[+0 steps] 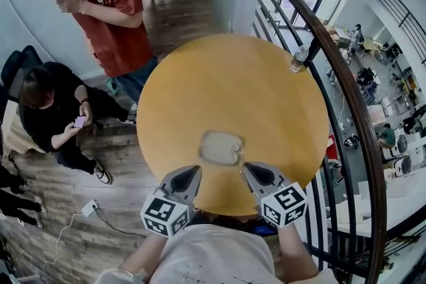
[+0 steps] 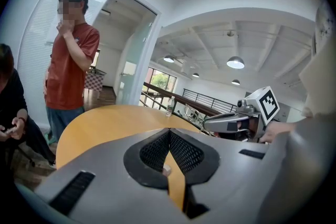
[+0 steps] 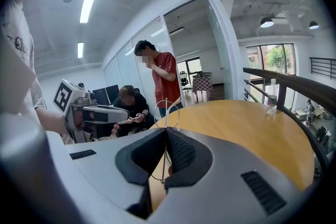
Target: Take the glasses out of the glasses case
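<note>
A pale translucent glasses case lies on the round wooden table, near its front edge. Thin wire-framed glasses stick up from between the jaws of my right gripper, which is shut on them. In the head view the glasses sit at the case's right near corner, at the tip of the right gripper. My left gripper is at the case's left near corner. In its own view the left gripper has its jaws closed together with nothing seen between them.
A water bottle stands at the table's far right edge, beside a dark curved railing. A person in a red shirt stands beyond the table on the left. Another person sits there holding a phone.
</note>
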Demonstrator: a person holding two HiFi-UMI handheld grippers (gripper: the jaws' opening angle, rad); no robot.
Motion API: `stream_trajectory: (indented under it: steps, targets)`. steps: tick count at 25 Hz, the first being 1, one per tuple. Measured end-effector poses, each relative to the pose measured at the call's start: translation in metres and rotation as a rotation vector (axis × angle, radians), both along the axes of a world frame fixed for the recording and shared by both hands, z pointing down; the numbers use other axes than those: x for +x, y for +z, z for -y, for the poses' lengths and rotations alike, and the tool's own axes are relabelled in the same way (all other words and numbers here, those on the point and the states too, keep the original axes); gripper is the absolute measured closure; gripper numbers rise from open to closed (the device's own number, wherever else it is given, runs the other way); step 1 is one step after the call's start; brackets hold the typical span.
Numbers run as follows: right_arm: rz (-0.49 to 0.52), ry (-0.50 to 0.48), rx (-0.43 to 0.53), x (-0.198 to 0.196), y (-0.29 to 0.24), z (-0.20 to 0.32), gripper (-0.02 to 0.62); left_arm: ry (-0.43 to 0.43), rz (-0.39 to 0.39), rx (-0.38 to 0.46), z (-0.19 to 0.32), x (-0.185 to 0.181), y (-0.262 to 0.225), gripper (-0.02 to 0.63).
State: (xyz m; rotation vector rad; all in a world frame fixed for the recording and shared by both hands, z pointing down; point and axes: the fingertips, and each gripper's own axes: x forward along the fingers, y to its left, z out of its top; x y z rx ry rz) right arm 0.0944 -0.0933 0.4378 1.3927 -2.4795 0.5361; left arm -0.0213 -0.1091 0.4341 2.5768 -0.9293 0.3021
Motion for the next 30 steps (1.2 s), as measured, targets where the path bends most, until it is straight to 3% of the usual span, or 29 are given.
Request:
stream_trajectory:
  steps: [30]
  targets:
    - [-0.012, 0.002, -0.001, 0.0041, 0.0042, -0.0062, 0.567, 0.003, 0.007, 0.0, -0.0055, 0.0014, 0.0011, 0.583]
